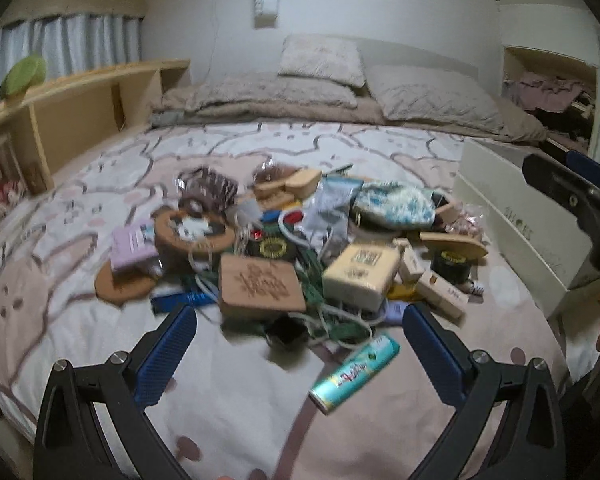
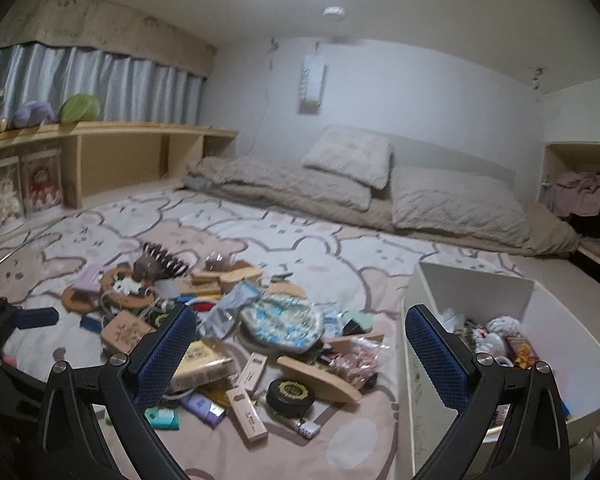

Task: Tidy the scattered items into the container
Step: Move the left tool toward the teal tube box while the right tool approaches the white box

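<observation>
Clutter pile (image 1: pixel 284 256) on bed (image 1: pixel 80 216), just ahead of left gripper (image 1: pixel 300 326), fingers spread wide, empty, ribbed blue pads (image 1: pixel 168 354). Glossy teal can (image 1: pixel 354 374) nearest, lying on its side; flat engraved wooden block (image 1: pixel 260 282) beyond. Right gripper (image 2: pixel 300 326) also spread, empty, between pile and white rectangular box (image 2: pixel 476 284) partly filled with items, right of pile.

A bed (image 2: pixel 284 224) with a bear-print cover fills the room. Three beige pillows (image 2: pixel 350 156) lie along its far edge, on a folded tan blanket (image 1: pixel 260 108). A wooden shelf (image 2: pixel 140 136) runs along the left edge, carrying a green plush (image 2: pixel 79 107) and a purple one (image 2: pixel 34 114) before pale blue curtains (image 2: pixel 100 84). Pink clothes (image 2: pixel 584 194) fill a cubby at the far right corner.
</observation>
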### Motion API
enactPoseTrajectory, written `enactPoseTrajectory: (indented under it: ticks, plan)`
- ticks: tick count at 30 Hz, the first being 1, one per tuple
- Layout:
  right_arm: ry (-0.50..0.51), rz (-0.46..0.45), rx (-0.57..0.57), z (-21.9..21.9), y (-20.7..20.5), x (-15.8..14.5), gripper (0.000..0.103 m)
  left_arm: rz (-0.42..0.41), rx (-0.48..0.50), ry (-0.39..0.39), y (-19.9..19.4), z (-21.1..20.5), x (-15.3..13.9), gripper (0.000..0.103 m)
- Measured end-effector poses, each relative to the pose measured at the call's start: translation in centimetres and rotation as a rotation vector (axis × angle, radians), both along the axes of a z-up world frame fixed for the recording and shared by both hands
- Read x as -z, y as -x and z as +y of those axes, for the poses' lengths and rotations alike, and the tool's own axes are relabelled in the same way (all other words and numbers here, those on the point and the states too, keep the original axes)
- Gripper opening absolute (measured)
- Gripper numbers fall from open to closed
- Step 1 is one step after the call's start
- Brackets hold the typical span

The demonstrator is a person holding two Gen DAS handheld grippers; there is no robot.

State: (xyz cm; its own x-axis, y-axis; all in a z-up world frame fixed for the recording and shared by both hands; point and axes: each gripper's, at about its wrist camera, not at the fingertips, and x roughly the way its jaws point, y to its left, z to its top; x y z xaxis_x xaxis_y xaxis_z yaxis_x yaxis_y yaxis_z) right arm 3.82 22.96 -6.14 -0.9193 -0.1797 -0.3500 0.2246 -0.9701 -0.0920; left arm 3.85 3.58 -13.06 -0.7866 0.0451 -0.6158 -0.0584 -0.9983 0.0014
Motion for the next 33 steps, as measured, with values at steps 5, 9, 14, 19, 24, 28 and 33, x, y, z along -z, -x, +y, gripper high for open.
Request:
enactPoseTrajectory:
  ticks: [5, 9, 14, 19, 24, 28, 33]
  plan:
    - [-0.023, -0.068, -0.031, 0.2, 1.7, 1.3, 0.103, -0.099, -0.037, -0.061, 0.9, 0.7, 2.2, 0.103]
    - [-0.107, -0.083, -0.05, -0.2, 2.4, 2.5, 0.103, -0.124, -0.042, -0.046, 1.2, 1.7, 3.2, 0.103]
    - [-0.206, -0.076, -0.094, -1.0, 3.0, 3.7, 0.103, -0.155, -0.075, -0.046, 1.9, 2.8, 4.1, 0.103]
    - [-0.302, -0.087, -0.143, -2.0, 3.1, 5.0, 0.103, -0.184, -0.109, -0.04, 2.6, 3.5, 5.2, 0.103]
    - [-0.397, -0.083, -0.181, -3.0, 2.7, 6.0, 0.103, -0.2, -0.134, -0.008, 3.0, 3.5, 6.2, 0.103]
    - [-0.418, -0.104, -0.186, -3.2, 3.1, 6.5, 0.103, -0.204, -0.148, 0.003, 2.8, 3.1, 6.3, 0.103]
    - [-0.449, -0.133, -0.177, -3.6, 3.5, 7.4, 0.103, -0.208, -0.15, 0.032, 2.0, 2.5, 6.5, 0.103]
